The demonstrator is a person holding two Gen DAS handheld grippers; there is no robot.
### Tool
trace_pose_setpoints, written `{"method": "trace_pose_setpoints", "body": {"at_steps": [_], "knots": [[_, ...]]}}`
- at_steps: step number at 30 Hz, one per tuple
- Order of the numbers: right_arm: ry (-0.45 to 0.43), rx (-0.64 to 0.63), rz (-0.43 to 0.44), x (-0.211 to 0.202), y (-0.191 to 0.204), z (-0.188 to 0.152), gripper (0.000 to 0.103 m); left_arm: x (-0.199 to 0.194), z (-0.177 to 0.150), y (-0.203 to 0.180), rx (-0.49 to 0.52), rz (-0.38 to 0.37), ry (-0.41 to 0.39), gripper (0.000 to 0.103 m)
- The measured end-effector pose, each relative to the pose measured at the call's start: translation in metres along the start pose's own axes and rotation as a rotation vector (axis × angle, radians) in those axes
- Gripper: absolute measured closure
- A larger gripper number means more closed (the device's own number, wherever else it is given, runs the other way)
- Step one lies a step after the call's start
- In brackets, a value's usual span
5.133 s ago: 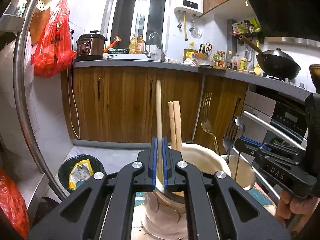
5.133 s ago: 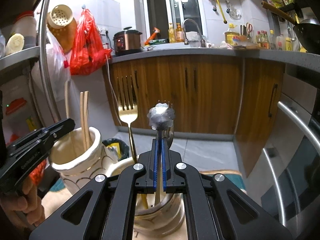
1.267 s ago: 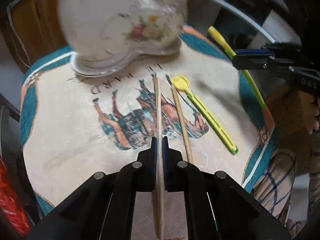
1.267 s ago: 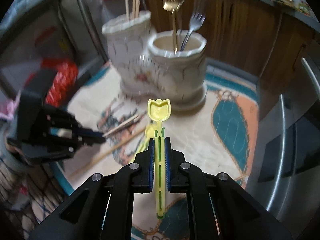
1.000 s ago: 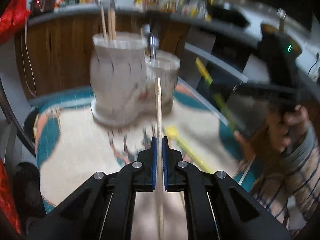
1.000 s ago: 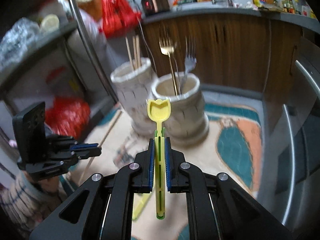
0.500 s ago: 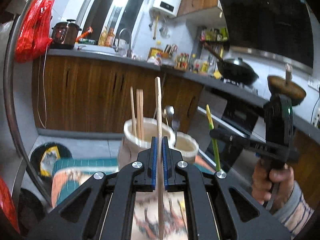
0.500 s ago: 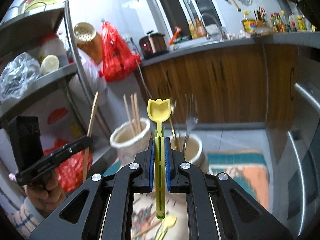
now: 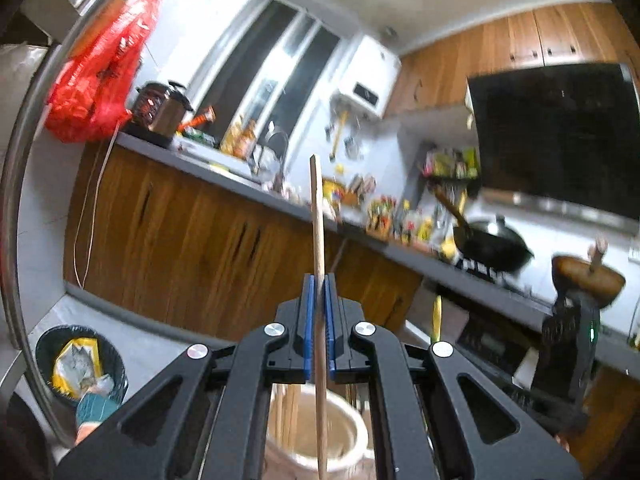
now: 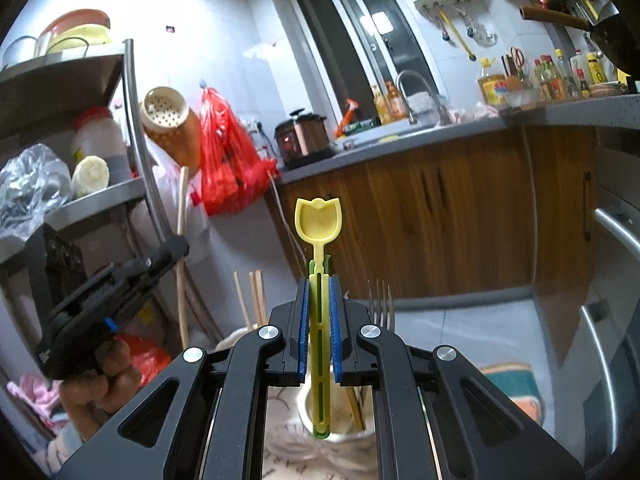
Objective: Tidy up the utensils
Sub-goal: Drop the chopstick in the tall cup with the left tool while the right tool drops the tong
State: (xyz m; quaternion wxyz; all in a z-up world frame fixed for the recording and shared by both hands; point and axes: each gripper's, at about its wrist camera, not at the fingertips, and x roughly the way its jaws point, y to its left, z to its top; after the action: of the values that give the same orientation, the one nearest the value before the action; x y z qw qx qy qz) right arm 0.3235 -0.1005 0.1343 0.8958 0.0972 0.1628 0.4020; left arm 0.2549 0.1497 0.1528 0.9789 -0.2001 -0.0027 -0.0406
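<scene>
Left wrist: left gripper point(image 9: 319, 280) clamps an upright chopstick point(image 9: 317, 216), lower end above the cream pot point(image 9: 320, 446). Right wrist: right gripper point(image 10: 319, 284) grips a yellow spoon point(image 10: 318, 220) upright over another pot point(image 10: 340, 412) holding a fork point(image 10: 381, 300).

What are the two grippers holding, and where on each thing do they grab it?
The left gripper pinches a thin wooden chopstick around its middle. The right gripper pinches a yellow plastic tulip-shaped spoon on its slotted handle, below the scoop.

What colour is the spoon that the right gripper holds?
The spoon in the right gripper is yellow, with green at its handle edge; the right wrist view shows it best.
</scene>
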Motion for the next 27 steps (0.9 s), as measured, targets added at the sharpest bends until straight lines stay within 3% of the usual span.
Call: {"method": "trace_pose_setpoints", "body": {"at_steps": [3, 6, 11, 16, 20, 27], "knots": [[-0.001, -0.009, -0.022, 0.010, -0.004, -0.005, 0.093, 0.007, 0.002, 0.002, -0.023, 0.014, -0.065, 0.098], [0.005, -0.001, -0.047, 0.021, -0.010, -0.013, 0.093, 0.018, -0.005, 0.004, -0.036, 0.026, -0.068, 0.098], [0.034, -0.027, -0.074, 0.028, -0.013, -0.026, 0.093, 0.026, -0.028, -0.001, 0.023, 0.040, -0.022, 0.098], [0.069, -0.087, -0.096, 0.020, -0.005, -0.036, 0.093, 0.009, -0.045, -0.013, 0.130, 0.053, -0.002, 0.098], [0.096, -0.098, -0.116, 0.014, -0.004, -0.040, 0.093, -0.008, -0.058, -0.021, 0.219, 0.086, 0.038, 0.098], [0.162, -0.126, -0.135, 0.020, 0.001, -0.045, 0.093, -0.001, -0.063, -0.032, 0.336, 0.173, 0.130, 0.098]]}}
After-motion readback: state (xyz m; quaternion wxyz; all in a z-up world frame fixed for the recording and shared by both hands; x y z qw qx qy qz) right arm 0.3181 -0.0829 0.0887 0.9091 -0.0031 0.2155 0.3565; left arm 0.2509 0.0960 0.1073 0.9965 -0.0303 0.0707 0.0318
